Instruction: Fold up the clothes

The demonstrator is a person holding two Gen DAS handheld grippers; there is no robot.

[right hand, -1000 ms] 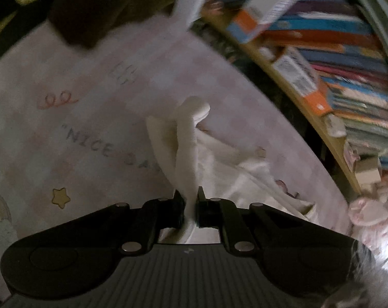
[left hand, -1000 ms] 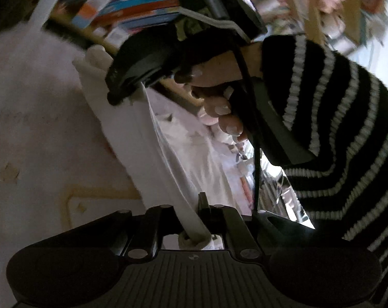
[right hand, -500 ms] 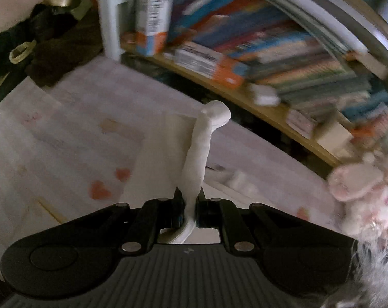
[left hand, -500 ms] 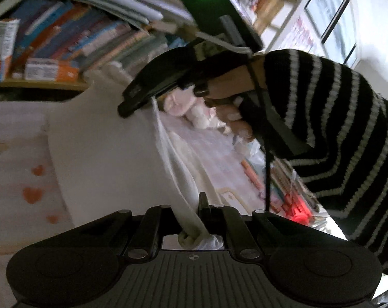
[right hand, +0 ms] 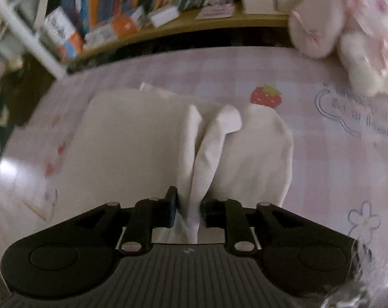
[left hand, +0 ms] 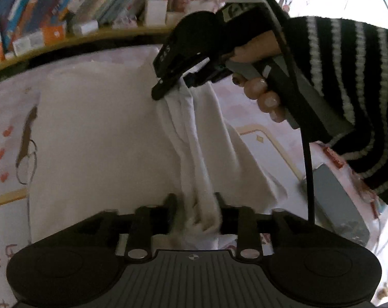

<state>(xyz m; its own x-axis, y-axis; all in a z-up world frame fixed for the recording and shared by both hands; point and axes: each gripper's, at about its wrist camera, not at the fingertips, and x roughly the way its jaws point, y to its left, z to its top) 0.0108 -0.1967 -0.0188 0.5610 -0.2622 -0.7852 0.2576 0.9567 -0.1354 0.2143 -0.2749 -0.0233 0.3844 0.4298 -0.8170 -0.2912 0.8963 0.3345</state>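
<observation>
Since the earlier frame, both grippers have been swung down toward the bed, and one white garment [right hand: 132, 141] is now spread flat on the pink checked sheet [right hand: 309, 159]. One bunched edge is clamped by the left gripper [left hand: 194, 213], another by the right gripper [right hand: 190, 205], whose jaws are nearly closed on cloth. One bookshelf [right hand: 168, 28] and one plush toy [right hand: 348, 25] are seen behind.

Garment [right hand: 132, 141]: soft matt white cloth. Tongs [right hand: 188, 205]: matt black plastic. Bedsheet [right hand: 322, 154]: printed cloth.
</observation>
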